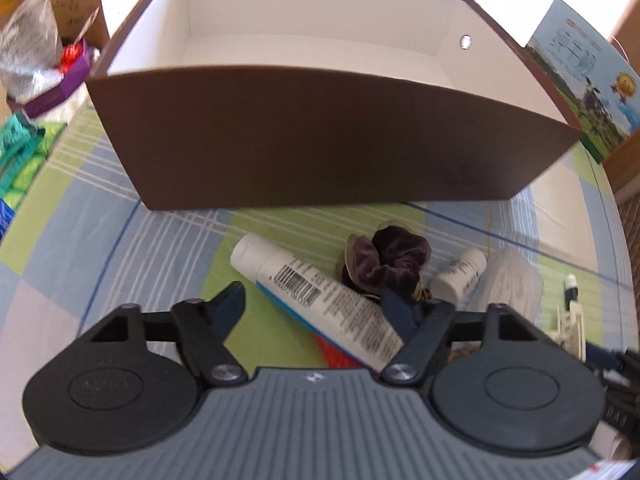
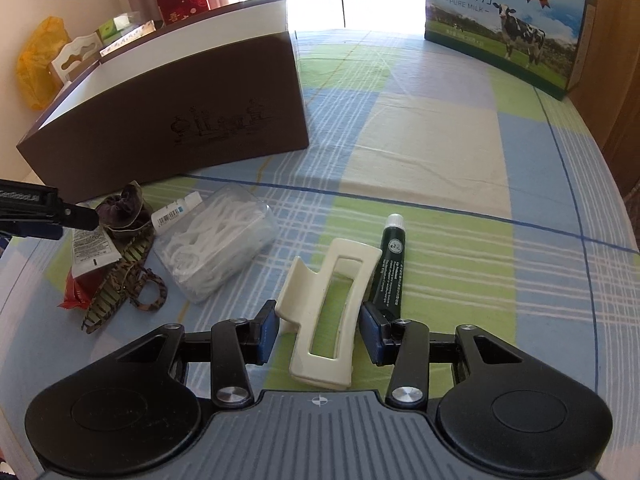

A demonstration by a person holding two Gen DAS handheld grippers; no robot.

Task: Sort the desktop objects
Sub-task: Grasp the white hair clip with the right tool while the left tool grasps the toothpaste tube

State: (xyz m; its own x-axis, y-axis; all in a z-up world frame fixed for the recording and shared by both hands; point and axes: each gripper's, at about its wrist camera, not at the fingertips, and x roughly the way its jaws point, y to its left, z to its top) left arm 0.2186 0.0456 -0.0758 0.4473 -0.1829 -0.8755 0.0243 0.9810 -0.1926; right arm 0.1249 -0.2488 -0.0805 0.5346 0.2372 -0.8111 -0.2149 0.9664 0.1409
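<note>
Left gripper [image 1: 312, 308]: I see its fingers spread wide, straddling the white tube [image 1: 316, 296] without pinching it.
Right gripper [image 2: 319, 330]: my fingers stand apart on either side of the cream hair claw [image 2: 326, 312]; contact I cannot tell.
Brown box [image 1: 320, 144]: open-topped, on the checked cloth [image 2: 440, 152] behind the items.
Nearby: dark scrunchie [image 1: 390, 262], small white bottle [image 1: 460, 278], green tube [image 2: 390, 264], floss-pick tub [image 2: 218, 240], milk carton [image 2: 504, 20].

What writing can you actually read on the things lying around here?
"纯牛奶" on the milk carton.
"PURE MILK" below it, same carton.
"3.6" on its gold medal.
White tube: barcode and print, too blurred.
Dark green tube: print too small.
Brown box: embossed design, unreadable.
</note>
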